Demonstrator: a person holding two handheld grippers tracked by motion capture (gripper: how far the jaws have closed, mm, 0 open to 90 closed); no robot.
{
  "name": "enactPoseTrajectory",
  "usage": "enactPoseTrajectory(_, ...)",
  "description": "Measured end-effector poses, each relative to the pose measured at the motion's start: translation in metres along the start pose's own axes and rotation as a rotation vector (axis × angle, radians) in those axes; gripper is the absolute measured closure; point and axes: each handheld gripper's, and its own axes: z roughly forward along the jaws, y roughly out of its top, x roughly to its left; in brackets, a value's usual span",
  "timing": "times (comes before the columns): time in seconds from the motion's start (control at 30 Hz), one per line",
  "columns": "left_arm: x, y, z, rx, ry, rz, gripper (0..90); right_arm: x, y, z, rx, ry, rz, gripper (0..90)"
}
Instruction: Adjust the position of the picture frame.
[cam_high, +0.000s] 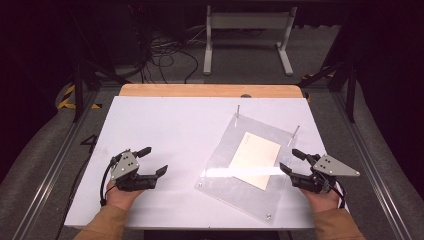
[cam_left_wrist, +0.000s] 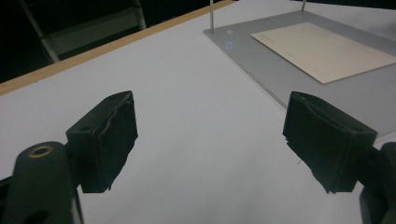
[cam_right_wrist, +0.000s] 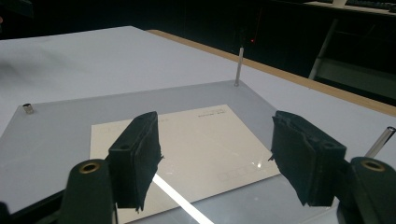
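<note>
From the high view, your left gripper (cam_high: 152, 160) hovers over the bare near-left part of the white worktop (cam_high: 165, 125), jaws spread and holding nothing, well apart from the work. Your right gripper (cam_high: 289, 161) sits at the right edge of the clear plate (cam_high: 220, 165), which lies askew on the worktop's right half with two thin posts (cam_high: 237, 111) standing at its far corners. The tan card (cam_high: 255, 152) lies flat under or on that plate, near its middle; which, I can't tell. In the left gripper view, the left gripper (cam_left_wrist: 210, 140) shows both pads wide apart over plain white, with the plate (cam_left_wrist: 261, 60) and card (cam_left_wrist: 322, 49) off toward the far right, so that hand looks parked to stay out of the way. In the right gripper view, the right gripper (cam_right_wrist: 215, 158) points straight across the card (cam_right_wrist: 201, 140), jaws released with nothing pinched between them; a post (cam_right_wrist: 239, 65) rises at the far corner. You seem lined up to reach for the card or plate edge.
</note>
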Motion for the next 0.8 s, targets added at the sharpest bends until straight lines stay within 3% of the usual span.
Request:
enactPoseTrajectory(0.17,0.0001,0.0025,0.0017,-0.015,-0.017,-0.025,15.9,0.0022,0.0009,-0.0004,0.007,-0.002,-0.018,32.5)
enactPoseTrajectory(0.67,0.0019,0.0015,0.0018,-0.023,-0.028,-0.044,14.0,0.0019,0.001,-0.003,-0.001,-0.008,-0.021,31.7)
enactPoseTrajectory(0.8,0.0015,0.0013,0.002,-0.023,-0.03,-0.048,13.9,0.0012,0.0055,-0.0047,0.017,-0.021,-0.028,35.9)
